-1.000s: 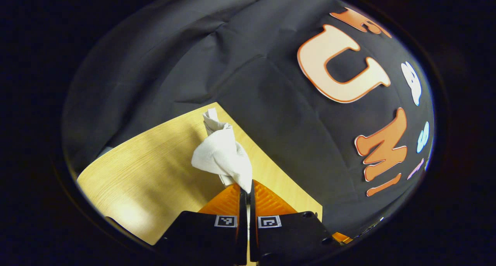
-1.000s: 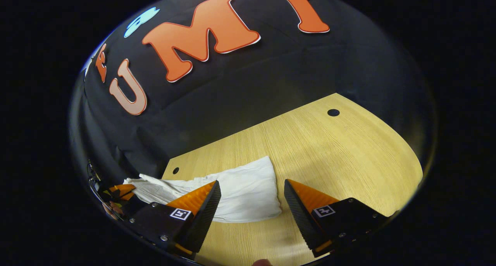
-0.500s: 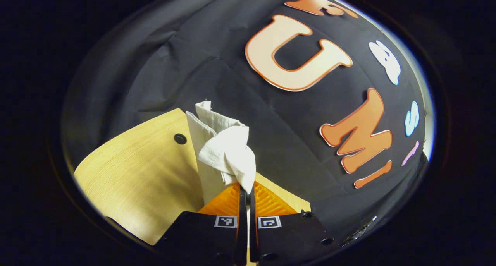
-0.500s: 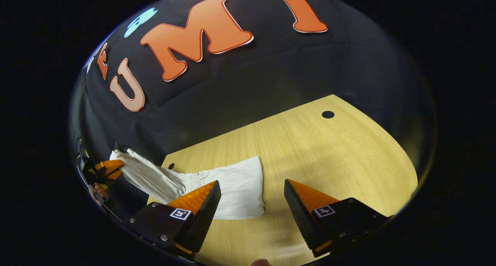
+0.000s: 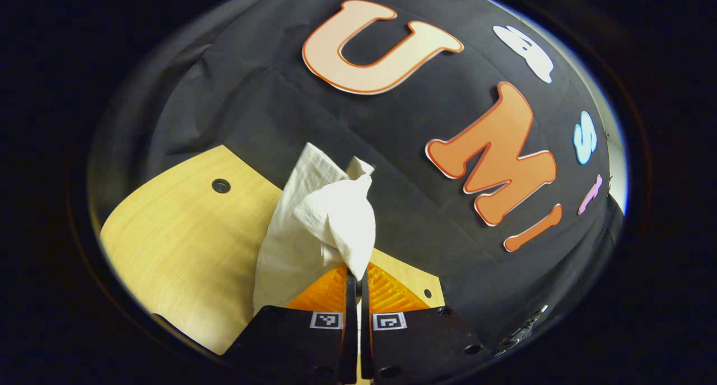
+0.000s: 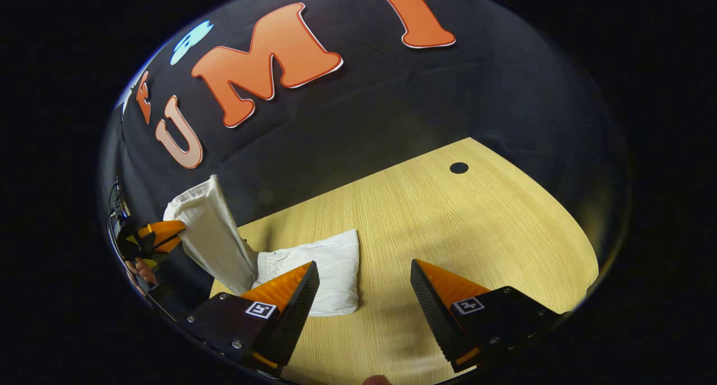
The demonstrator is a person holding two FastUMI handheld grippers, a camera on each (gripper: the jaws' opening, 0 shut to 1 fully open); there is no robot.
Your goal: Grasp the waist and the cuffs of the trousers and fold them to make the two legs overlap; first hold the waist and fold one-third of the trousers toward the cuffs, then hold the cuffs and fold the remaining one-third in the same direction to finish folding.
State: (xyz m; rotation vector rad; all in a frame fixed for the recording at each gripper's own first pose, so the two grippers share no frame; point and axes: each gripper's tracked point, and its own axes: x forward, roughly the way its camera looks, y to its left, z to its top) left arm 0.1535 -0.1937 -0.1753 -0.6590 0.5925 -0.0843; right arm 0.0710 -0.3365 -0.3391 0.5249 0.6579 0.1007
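Left gripper (image 5: pixel 357 273) clamped on an end of the white trousers (image 5: pixel 313 228) — probably the cuffs — lifted above the wooden table (image 6: pixel 448 222), other end resting on it, right gripper (image 6: pixel 364 292) spread wide, holding nothing.

Bare table (image 6: pixel 459 228) right of the trousers (image 6: pixel 330 264); booth wall (image 6: pixel 358 127) close behind.
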